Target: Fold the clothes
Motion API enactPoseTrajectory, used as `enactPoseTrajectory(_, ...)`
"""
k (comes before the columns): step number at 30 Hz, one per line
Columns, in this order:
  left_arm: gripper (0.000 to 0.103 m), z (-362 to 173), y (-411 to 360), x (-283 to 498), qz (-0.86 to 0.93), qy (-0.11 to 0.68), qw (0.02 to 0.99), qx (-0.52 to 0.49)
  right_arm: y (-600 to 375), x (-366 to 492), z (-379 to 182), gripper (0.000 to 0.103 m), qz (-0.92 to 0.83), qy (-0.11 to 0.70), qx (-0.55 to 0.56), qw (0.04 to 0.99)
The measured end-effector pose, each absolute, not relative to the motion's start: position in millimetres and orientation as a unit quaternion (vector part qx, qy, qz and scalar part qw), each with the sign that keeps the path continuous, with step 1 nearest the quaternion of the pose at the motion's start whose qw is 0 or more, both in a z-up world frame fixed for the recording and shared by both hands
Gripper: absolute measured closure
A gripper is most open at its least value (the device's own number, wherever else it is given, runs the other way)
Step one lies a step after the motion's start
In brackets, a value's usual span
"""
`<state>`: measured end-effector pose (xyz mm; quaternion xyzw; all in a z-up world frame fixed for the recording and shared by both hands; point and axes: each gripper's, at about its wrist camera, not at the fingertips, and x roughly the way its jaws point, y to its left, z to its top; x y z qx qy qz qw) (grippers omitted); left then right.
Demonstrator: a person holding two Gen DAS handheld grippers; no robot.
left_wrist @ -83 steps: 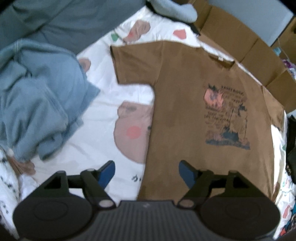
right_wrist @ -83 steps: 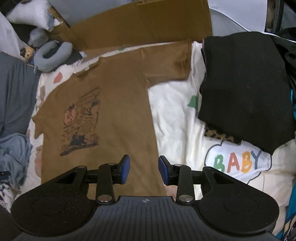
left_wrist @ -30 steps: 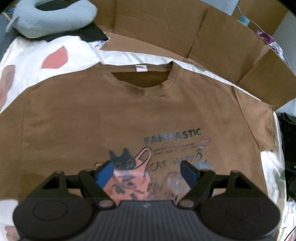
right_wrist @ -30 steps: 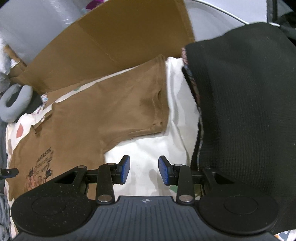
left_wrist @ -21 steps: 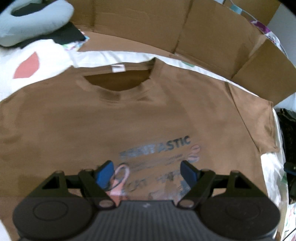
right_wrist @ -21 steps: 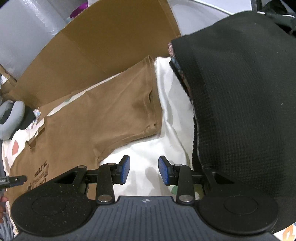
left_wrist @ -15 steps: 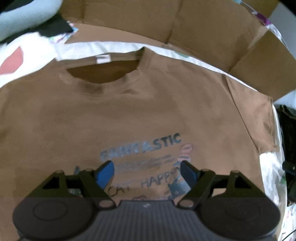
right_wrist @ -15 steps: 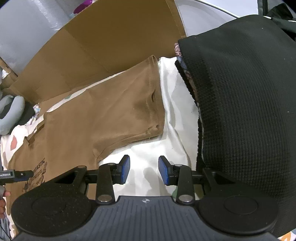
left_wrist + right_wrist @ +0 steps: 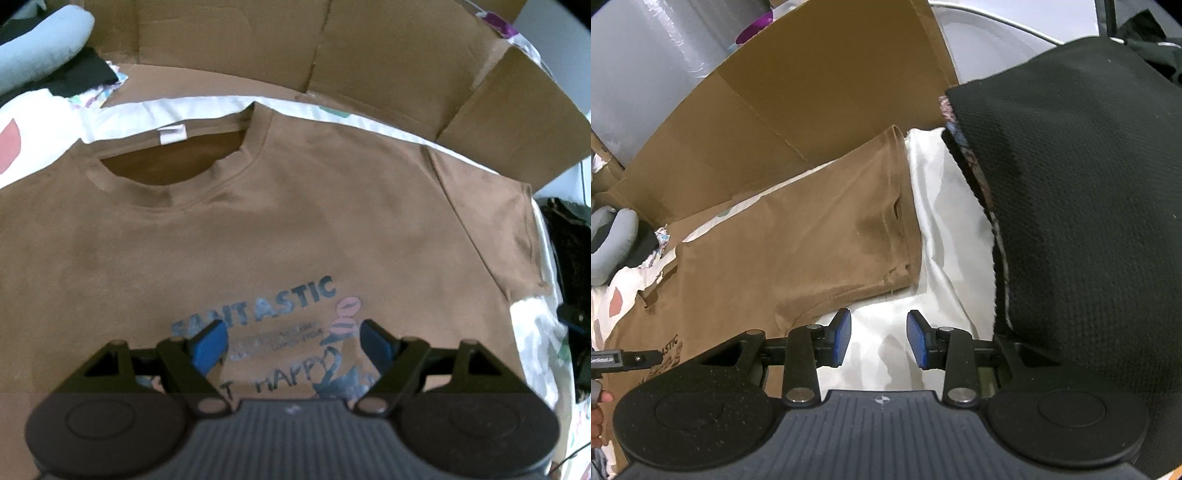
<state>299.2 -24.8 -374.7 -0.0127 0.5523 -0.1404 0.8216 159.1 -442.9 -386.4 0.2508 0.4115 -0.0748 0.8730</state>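
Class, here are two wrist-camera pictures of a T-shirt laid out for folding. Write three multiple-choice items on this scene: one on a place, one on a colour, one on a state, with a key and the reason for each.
1. Where does the right gripper hover?
A. over the white sheet beside the sleeve
B. over the collar
C. over the cardboard

2. What colour is the T-shirt?
A. black
B. brown
C. light blue

3. How is the left gripper?
A. shut on the shirt's hem
B. shut on the neck label
C. open, holding nothing

Key: 1 A, its blue pads show bare white sheet between them, just past the sleeve's hem. 2 B, the whole shirt front is brown, with a blue and pink print. 3 C, its pads stand wide apart over the print and no cloth is pinched.
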Motion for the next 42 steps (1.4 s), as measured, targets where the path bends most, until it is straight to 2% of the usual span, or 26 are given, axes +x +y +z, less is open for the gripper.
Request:
enactPoseTrajectory(13,0.022,-373.0,-40.7,291.5,-0.160,0.552,0.818,-0.016,-445.0,184.0,-395.0,0.066,-0.122,0.398,0.271,0.868)
enactPoseTrajectory(22,0.022,-376.9,-49.8,288.0,-0.171,0.555,0.814,-0.016,-447.1,208.8,-411.7,0.066,-0.149,0.432,0.282,0.844)
enactPoseTrajectory(24,0.022,-377.2,-50.7,287.4,-0.172,0.555,0.814,-0.016,-446.4,209.2,-412.6,0.071,-0.155,0.434,0.275,0.844)
enactPoseTrajectory(28,0.022,-377.6,-53.8,287.9,-0.176,0.554,0.814,-0.021,-446.8,204.8,-414.1,0.094,-0.158,0.432,0.263,0.848)
enactPoseTrajectory(29,0.022,-377.9,-55.4,288.1,-0.177,0.554,0.813,-0.022,-446.5,203.0,-413.2,0.095,-0.157,0.429,0.260,0.851)
enactPoseTrajectory(40,0.022,-379.1,-103.6,295.0,-0.241,0.542,0.805,-0.011,-439.1,196.5,-401.1,0.097,-0.174,0.417,0.188,0.872)
enactPoseTrajectory(42,0.028,-379.9,-119.7,294.9,-0.269,0.535,0.801,-0.005,-438.9,198.6,-406.3,0.096,-0.167,0.412,0.179,0.878)
